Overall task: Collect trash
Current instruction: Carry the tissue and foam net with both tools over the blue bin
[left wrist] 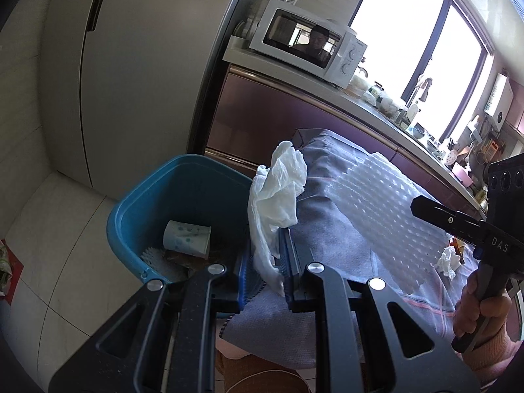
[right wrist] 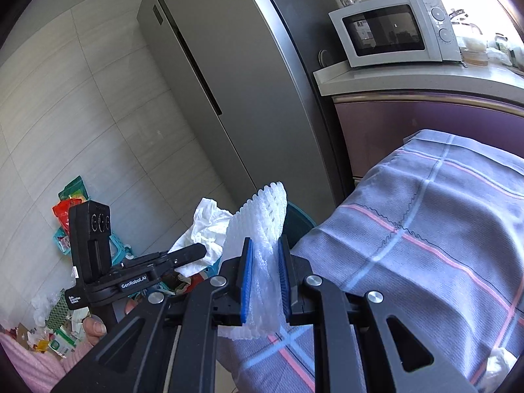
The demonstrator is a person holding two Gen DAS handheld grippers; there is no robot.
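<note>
My left gripper [left wrist: 267, 252] is shut on a crumpled white tissue [left wrist: 278, 196], which hangs over the table edge beside the blue bin [left wrist: 131, 203]. Inside the bin lie a paper cup [left wrist: 187, 238] and a white foam piece [left wrist: 154, 257]. My right gripper [right wrist: 264, 245] is shut on a white foam net [right wrist: 262, 226] above the edge of the cloth-covered table [right wrist: 425, 229]. The left wrist view shows that net [left wrist: 383, 203] and the right gripper [left wrist: 422, 204] to the right. From the right wrist, the left gripper [right wrist: 196, 252] and its tissue [right wrist: 209, 226] sit just left.
Another crumpled tissue [left wrist: 447, 260] lies on the cloth. A grey fridge [right wrist: 229, 98] stands behind the bin. A microwave [right wrist: 393, 29] sits on the purple-fronted counter [right wrist: 393, 78]. Snack bags and wrappers [right wrist: 70, 203] litter the floor at the left.
</note>
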